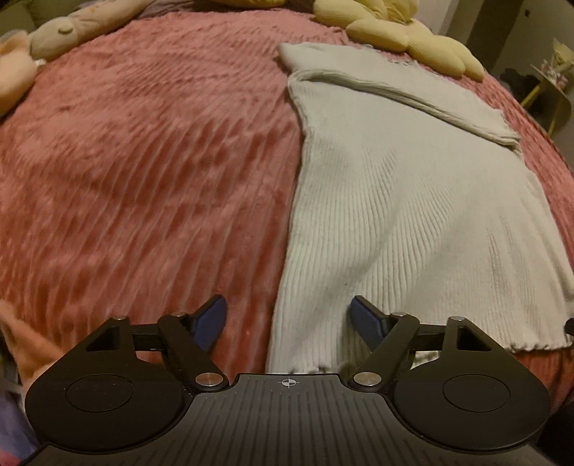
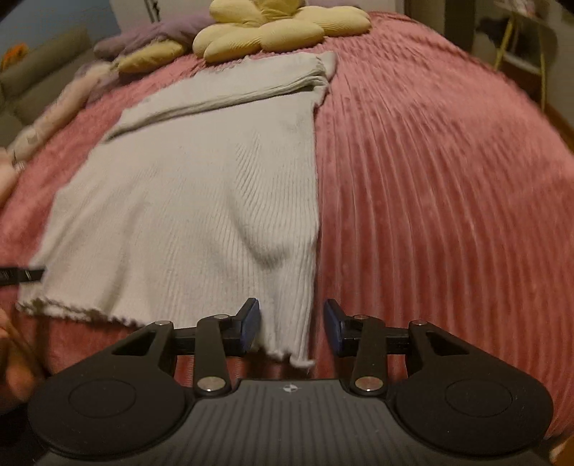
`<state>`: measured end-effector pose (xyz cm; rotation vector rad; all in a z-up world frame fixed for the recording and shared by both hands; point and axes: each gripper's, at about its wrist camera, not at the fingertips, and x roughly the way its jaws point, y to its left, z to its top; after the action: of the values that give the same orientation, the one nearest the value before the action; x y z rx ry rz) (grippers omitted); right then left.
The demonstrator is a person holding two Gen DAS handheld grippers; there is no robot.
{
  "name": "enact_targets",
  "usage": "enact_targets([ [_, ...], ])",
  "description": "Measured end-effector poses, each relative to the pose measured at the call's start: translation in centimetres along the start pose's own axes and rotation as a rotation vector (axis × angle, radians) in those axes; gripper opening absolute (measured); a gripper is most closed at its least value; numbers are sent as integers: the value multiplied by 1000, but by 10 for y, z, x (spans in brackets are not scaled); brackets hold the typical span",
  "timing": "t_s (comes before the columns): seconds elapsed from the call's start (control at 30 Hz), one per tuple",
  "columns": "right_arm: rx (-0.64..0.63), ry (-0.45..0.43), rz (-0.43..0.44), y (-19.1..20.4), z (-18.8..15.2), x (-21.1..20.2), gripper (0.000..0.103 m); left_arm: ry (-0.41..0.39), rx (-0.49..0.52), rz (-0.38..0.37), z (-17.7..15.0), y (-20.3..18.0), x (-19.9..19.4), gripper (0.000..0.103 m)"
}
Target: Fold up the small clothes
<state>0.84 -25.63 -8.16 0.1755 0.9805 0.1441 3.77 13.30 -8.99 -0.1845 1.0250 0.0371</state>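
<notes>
A white ribbed knit top point(image 1: 394, 200) lies flat on the pink bedspread point(image 1: 143, 172), its sleeve folded across the upper part and its scalloped hem nearest me. My left gripper point(image 1: 288, 322) is open and empty, its jaws straddling the hem's left corner. In the right wrist view the top point(image 2: 186, 200) fills the left half. My right gripper point(image 2: 291, 326) is open and empty, its jaws on either side of the hem's right corner, which lies between them. The left gripper's tip point(image 2: 25, 275) shows at the left edge.
Yellow flower-shaped cushion point(image 2: 272, 32) sits at the head of the bed, with a purple cushion point(image 2: 154, 34) and pale soft toys point(image 1: 68, 32) along the left. A yellow chair point(image 1: 549, 96) stands beside the bed on the right.
</notes>
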Motion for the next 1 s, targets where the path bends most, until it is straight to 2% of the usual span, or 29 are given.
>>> enact_targets([
  [0.1,65,2,40,-8,2,1,39,10,0,-21,0,0,-3,70],
  [0.13,87,3,55,-11,3,1,39,16,7,-29,0,0,-3,62],
  [0.2,121,8,77,-15,4,3,37,30,19,-35,0,-1,-3,57],
  [0.33,115,16,89,-14,2,3,22,51,26,-71,-2,2,-6,45],
  [0.47,118,26,98,-17,2,4,19,67,11,-100,-3,8,-4,45],
  [0.57,136,31,111,-20,3,5,19,74,-1,-138,1,11,-6,41],
  [0.63,147,34,120,-21,4,5,18,86,12,-164,2,10,-7,26],
  [0.73,170,37,145,-25,4,5,9,106,25,-176,4,9,-6,14],
  [0.83,203,49,180,-30,5,6,8,126,17,-214,7,10,-5,10],
  [0.9,227,60,212,-34,7,6,7,130,-12,-271,12,11,-8,10],
  [1.0,283,55,308,-42,17,3,7,100,-64,-335,27,15,-17,9],
])
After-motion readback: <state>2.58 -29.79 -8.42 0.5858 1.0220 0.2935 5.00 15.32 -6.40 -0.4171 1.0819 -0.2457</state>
